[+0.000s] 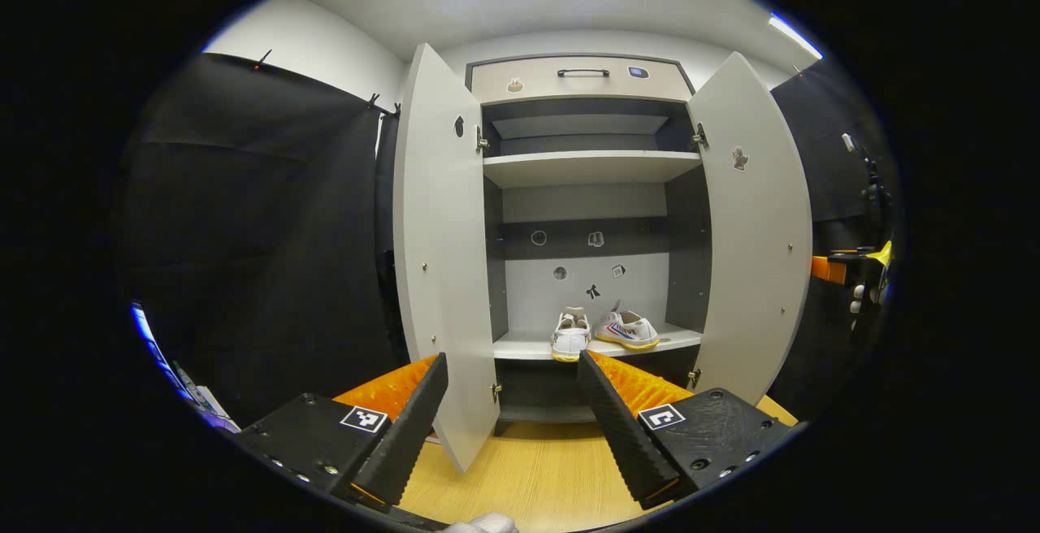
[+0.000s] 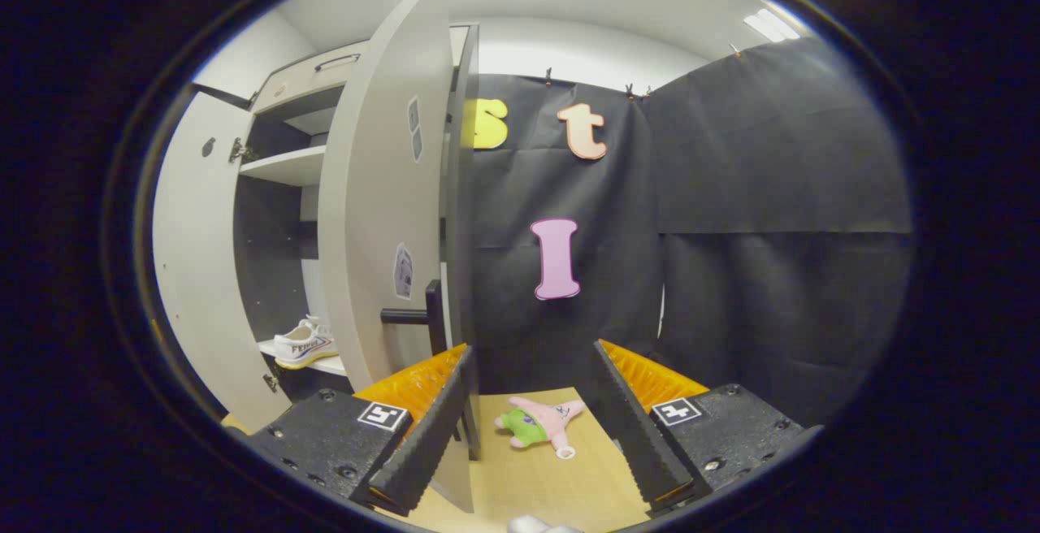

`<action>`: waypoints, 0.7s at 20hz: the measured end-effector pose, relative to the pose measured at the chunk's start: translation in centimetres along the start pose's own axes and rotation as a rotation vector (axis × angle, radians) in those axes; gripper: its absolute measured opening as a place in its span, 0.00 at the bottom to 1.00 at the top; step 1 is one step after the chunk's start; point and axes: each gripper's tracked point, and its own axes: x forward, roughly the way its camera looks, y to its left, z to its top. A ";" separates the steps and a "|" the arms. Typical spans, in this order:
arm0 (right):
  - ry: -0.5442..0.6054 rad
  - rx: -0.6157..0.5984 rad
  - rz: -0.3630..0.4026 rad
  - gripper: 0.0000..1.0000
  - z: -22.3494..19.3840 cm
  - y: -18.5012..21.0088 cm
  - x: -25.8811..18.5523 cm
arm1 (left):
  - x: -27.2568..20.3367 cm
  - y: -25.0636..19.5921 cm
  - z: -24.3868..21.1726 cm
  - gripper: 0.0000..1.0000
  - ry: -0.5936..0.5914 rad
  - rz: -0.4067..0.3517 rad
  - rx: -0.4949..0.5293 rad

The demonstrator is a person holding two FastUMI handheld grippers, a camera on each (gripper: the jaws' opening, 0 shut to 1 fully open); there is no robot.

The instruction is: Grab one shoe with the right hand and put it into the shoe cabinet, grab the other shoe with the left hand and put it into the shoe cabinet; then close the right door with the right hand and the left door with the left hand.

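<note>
Two white shoes with yellow soles stand on the bottom shelf of the shoe cabinet [image 1: 585, 167]: one [image 1: 570, 335] points toward me, the other [image 1: 626, 330] lies sideways to its right. Both doors are swung open, the left door [image 1: 443, 257] and the right door [image 1: 756, 232]. My left gripper [image 1: 512, 403] is open and empty, in front of the cabinet with the left door's edge between its fingers' line of sight. In the right gripper view, my right gripper [image 2: 532, 419] is open and empty beside the right door [image 2: 374, 224], near its black handle [image 2: 418, 315]. A shoe [image 2: 305, 344] shows inside.
A pink and green plush toy [image 2: 540, 423] lies on the wooden floor [image 2: 561, 476] right of the cabinet, between my right fingers' view. Black cloth walls stand on both sides. An orange and yellow item [image 1: 853, 265] sits at the far right. A drawer [image 1: 581, 78] tops the cabinet.
</note>
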 end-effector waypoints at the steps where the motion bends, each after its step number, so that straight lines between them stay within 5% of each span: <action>1: 0.006 -0.001 0.011 0.95 0.0 0.2 0.1 | 0.0 0.1 -0.2 0.96 0.009 0.003 -0.002; 2: 0.012 0.002 0.026 0.87 0.0 0.5 -0.1 | 0.0 0.2 -0.4 0.96 0.013 0.003 -0.004; 12: 0.007 -0.007 0.245 0.87 -0.2 14.2 -0.3 | -0.7 4.9 -1.0 0.96 0.028 0.077 0.003; 14: 0.002 -0.004 0.288 0.96 -0.3 17.2 -0.1 | -0.9 6.0 -1.1 0.96 0.031 0.092 0.001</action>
